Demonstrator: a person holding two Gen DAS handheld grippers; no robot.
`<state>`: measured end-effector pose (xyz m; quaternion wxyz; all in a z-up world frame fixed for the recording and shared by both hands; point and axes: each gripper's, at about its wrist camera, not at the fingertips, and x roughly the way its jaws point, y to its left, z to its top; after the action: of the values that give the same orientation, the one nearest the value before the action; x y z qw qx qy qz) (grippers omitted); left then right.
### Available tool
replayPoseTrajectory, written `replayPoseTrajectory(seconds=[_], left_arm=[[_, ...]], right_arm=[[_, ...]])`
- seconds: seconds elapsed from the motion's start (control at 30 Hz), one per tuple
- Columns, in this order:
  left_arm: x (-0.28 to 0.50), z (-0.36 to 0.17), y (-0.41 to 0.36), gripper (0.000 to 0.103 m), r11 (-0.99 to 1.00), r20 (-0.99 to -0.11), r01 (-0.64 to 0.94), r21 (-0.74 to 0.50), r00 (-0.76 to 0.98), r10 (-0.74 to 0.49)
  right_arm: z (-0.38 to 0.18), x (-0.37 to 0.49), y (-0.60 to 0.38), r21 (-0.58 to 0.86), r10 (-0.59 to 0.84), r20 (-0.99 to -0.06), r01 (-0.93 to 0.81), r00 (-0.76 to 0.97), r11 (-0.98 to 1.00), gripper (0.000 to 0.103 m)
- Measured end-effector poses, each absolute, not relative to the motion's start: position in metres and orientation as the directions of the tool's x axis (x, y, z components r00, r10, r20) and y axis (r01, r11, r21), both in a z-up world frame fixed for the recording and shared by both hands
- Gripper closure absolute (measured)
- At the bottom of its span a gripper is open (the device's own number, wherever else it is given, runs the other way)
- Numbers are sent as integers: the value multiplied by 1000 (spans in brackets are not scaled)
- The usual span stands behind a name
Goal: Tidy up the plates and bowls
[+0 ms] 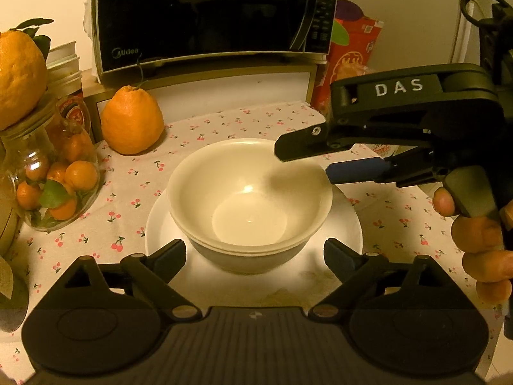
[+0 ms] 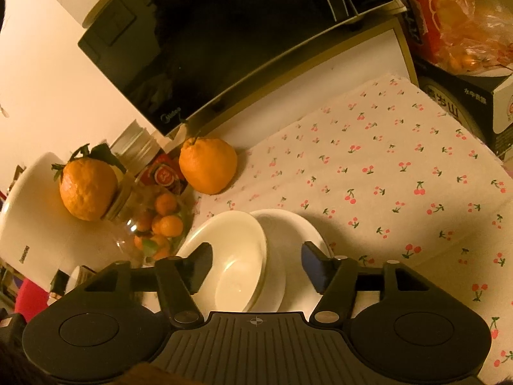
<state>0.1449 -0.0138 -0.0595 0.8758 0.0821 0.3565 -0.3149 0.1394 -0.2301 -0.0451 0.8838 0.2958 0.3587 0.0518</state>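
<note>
Two nested bowls [image 1: 250,199] sit on the plate [image 1: 349,224] ahead of your left gripper [image 1: 255,252], which is wide and empty. Your right gripper [image 2: 256,264], also spread, straddles the rim; withdraw crookedly and you'll tip the stack. Only the left view shows your hand [image 1: 477,240].

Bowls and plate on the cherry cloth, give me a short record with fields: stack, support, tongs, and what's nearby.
stack: nested white bowls, at least two, upright
support: white plate on the cherry-print cloth
left tongs: open, straddling the stack's near side, not touching
right tongs: open over the bowls' right rim, gripping nothing
nearby: large orange behind-left, glass jar of small oranges left, microwave behind
</note>
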Motion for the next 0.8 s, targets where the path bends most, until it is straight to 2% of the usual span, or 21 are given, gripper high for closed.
replayPoseTrajectory(seconds=[0.37,0.6,0.8], left_arm=[[123,-44,1,3,826,-665,559,-71,591,-457],[106,-28,10,1,881,-670,472,-17,649,-361],[89,-19,19,1,924,-702,380,-42,647,-298]], right_arm=[[-26,116,-255,536,263,-609,144,748,832,23],[-15,91,-263,464,204,-662,180,722,867,23],[-3,64,-257,427,194,-696,181,691,886,22]])
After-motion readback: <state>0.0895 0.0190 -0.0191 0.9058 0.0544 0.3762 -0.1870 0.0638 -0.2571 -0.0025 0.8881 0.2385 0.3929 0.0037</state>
